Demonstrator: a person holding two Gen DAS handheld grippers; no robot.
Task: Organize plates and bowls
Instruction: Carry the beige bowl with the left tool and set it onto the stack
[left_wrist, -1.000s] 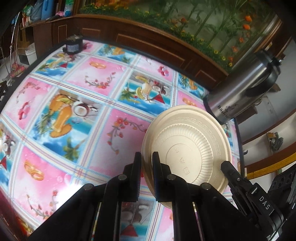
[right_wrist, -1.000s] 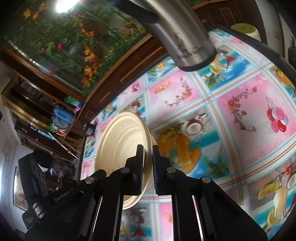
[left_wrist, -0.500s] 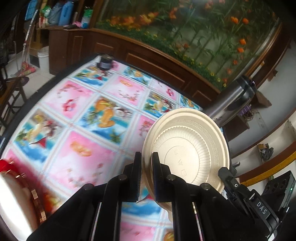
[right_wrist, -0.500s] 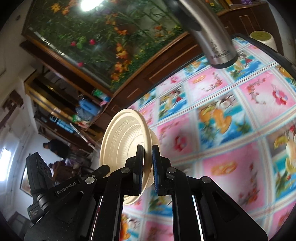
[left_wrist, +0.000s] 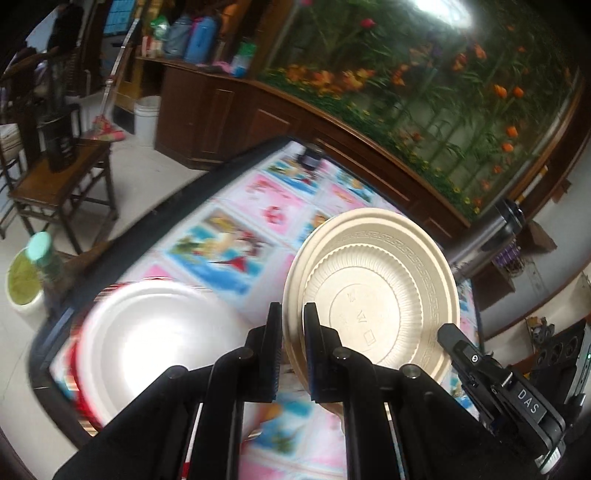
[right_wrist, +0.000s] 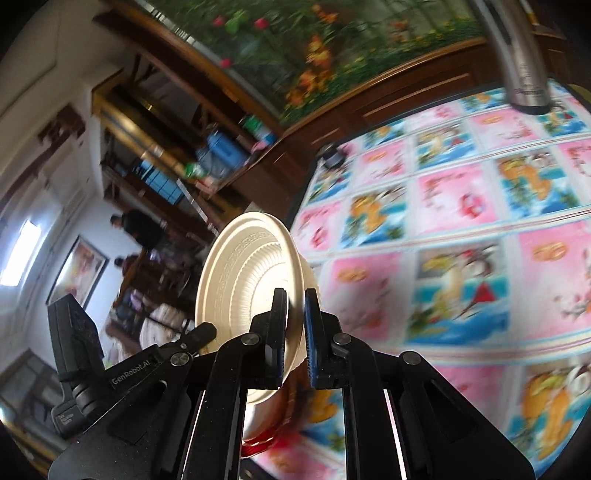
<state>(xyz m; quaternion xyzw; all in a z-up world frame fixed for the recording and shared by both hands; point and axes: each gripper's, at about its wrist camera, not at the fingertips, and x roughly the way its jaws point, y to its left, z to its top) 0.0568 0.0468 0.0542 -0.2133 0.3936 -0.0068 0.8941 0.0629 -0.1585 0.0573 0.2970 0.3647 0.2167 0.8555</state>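
A beige ribbed plate (left_wrist: 380, 295) hangs in the air above the table, held on edge by both grippers. My left gripper (left_wrist: 293, 325) is shut on its left rim, and the underside faces this camera. In the right wrist view my right gripper (right_wrist: 295, 314) is shut on the opposite rim of the same beige plate (right_wrist: 247, 280). Below and to the left, near the table corner, lies a white plate with a red rim (left_wrist: 155, 339), blurred. A bit of that red rim (right_wrist: 258, 443) shows under the beige plate in the right wrist view.
A pink and blue pictured cloth covers the table (left_wrist: 236, 236). A steel flask (left_wrist: 491, 236) stands at the far right edge and a small dark jar (left_wrist: 310, 157) at the far corner. A wooden chair (left_wrist: 62, 184) and a pale bin (left_wrist: 22, 284) stand on the floor left of the table.
Both grippers have carried the beige plate leftward and a little higher across the table. The red-rimmed white plate has come into view below, and the steel flask has dropped back to the right.
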